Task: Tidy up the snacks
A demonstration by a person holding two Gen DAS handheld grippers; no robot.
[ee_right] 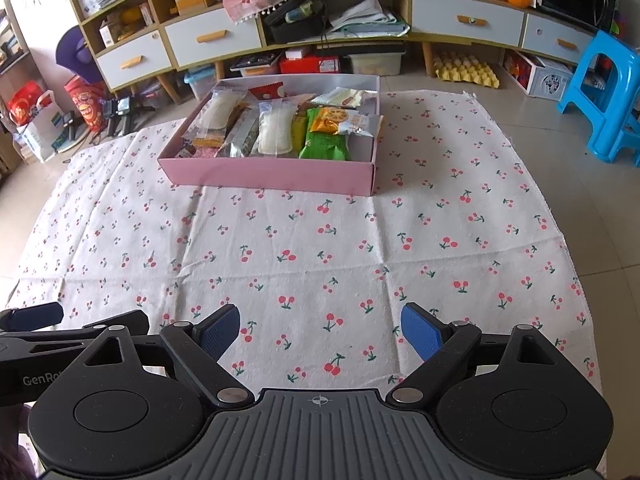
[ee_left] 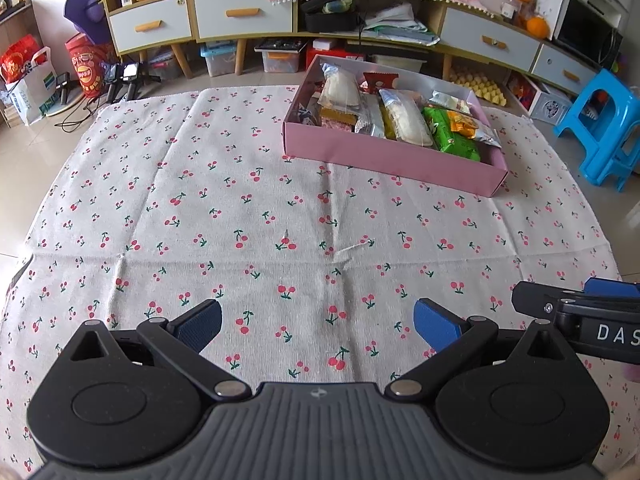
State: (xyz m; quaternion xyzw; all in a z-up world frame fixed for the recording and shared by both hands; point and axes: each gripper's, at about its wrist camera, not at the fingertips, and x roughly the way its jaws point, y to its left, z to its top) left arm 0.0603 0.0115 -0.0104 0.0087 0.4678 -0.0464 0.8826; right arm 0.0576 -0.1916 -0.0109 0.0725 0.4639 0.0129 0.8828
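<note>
A pink box (ee_left: 384,156) (ee_right: 272,174) sits on the far part of a cherry-print cloth (ee_left: 200,208) (ee_right: 320,248) and holds several wrapped snacks. Among them are a green packet (ee_left: 450,136) (ee_right: 326,144), a white pillow-shaped packet (ee_left: 404,120) (ee_right: 275,130) and a red one at the back (ee_left: 380,80) (ee_right: 269,90). My left gripper (ee_left: 318,320) hovers open over the near cloth, nothing between its blue pads. My right gripper (ee_right: 320,330) is open too, beside the left one, with nothing between its pads. Both are well short of the box.
A long cabinet with white drawers (ee_left: 240,16) (ee_right: 212,40) runs along the back, with storage bins under it. A blue plastic stool (ee_left: 604,128) (ee_right: 608,92) stands at the right. Bags and a red tub (ee_left: 86,62) sit on the tiled floor at the left.
</note>
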